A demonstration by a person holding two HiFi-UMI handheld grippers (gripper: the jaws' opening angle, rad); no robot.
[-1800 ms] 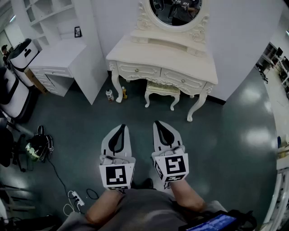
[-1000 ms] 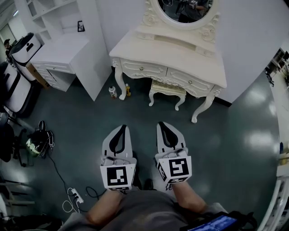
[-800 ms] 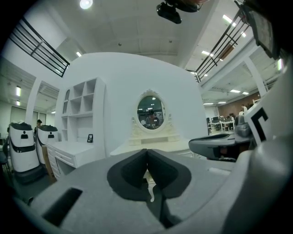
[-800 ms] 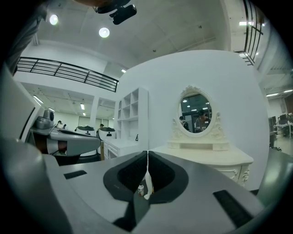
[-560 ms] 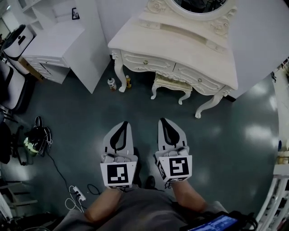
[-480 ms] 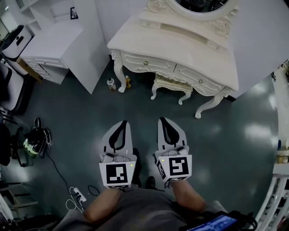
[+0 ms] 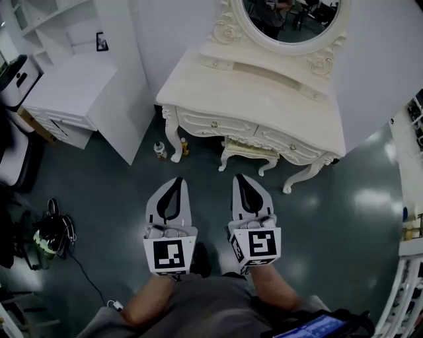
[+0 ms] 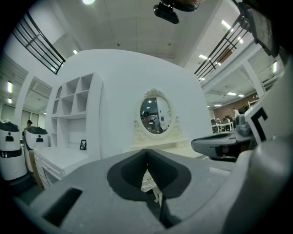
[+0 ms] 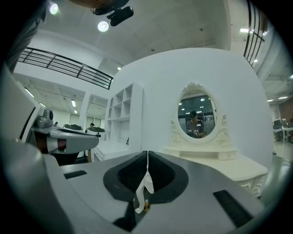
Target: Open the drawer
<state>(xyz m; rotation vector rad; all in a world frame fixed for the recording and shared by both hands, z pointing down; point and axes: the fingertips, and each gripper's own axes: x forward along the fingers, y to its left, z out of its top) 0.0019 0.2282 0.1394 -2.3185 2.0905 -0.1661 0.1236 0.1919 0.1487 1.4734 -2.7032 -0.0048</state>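
A dark, glossy floor [image 7: 99, 191] spreads under us, with white walls behind and a white shelving unit [image 7: 66, 86] at the left; straight ahead stands the carved cream bench [image 7: 264, 92], with an oval mirror [image 7: 291, 16] at its back and a small stool [image 7: 248, 150] tucked beneath; two small bottles [image 7: 160, 150] sit on the floor by its left leg; the drawer [image 7: 211, 124] lies in the bench's front just under the top, shut flush, with a second drawer [image 7: 284, 140] beside it at the right, and we cannot tell which of the two is meant; we hold the left hand-held gripper [image 7: 173, 179] and the right hand-held gripper [image 7: 239, 177] level and side by side, aimed at that front and well apart from it; each has its jaws pressed together with nothing between them, which we judge suits an approach, since no knob is within reach to pinch; we reckon the task has barely begun, and the jaws must spread before a knob can be taken
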